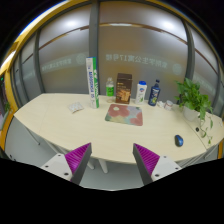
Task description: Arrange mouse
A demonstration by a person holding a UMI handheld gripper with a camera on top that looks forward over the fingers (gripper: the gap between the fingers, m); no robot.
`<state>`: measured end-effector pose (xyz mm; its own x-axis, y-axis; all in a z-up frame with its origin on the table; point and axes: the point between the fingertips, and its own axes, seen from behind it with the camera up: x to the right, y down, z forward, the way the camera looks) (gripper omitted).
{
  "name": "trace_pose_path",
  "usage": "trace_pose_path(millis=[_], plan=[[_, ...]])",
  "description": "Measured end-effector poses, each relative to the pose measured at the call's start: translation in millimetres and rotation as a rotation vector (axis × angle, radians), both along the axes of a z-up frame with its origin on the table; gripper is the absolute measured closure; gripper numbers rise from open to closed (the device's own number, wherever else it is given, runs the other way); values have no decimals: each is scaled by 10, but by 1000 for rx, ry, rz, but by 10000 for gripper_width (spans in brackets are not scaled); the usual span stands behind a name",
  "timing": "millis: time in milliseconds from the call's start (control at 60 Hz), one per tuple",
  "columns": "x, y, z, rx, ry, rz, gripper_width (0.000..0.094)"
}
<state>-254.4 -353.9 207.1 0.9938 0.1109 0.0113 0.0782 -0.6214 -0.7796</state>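
Surface (60,120): a long, pale, rounded table running across the view beyond the tongs, in front of frosted glass walls.
Small pale item (75,106): lies on the surface left of centre; too small to tell what it is.
Tall box (91,82): white and green, upright toward the back edge of the surface.
Green bottle (110,90): upright just right of the tall box.
Brown packet (124,88): stands beside the green bottle, behind the mat.
Mat (124,114): a reddish-brown rectangle lying flat at the middle of the surface.
White bottle (142,91): upright, right of the brown packet.
Blue bottle (154,93): dark, just right of the white bottle.
Tongs (112,160): spread wide open, gripping nothing and touching nothing; the purple-pink pads (76,157) face each other with only the near rim of the surface and the floor between them.
Mouse (179,140): small and dark, resting on the surface near its right end, well beyond the right-hand finger and apart from the mat.
Plant (193,98): leafy, green, at the right end, behind the mouse.
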Motion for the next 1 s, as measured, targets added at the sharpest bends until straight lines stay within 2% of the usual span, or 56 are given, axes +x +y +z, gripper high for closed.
trace_pose_path(millis=[133, 350, 550, 683, 867, 1000], plan=[[415, -104, -257, -49, -13, -66, 82], [1771, -243, -944, -124, -65, -200, 81], [3165, 97, -1380, -114, -112, -312, 81], [3798, 620, -1606, -84, -113, -320, 85], [4135, 1368, -1917, -61, -76, -279, 90], [4177, 1625, -2161, -91, -46, -265, 201]])
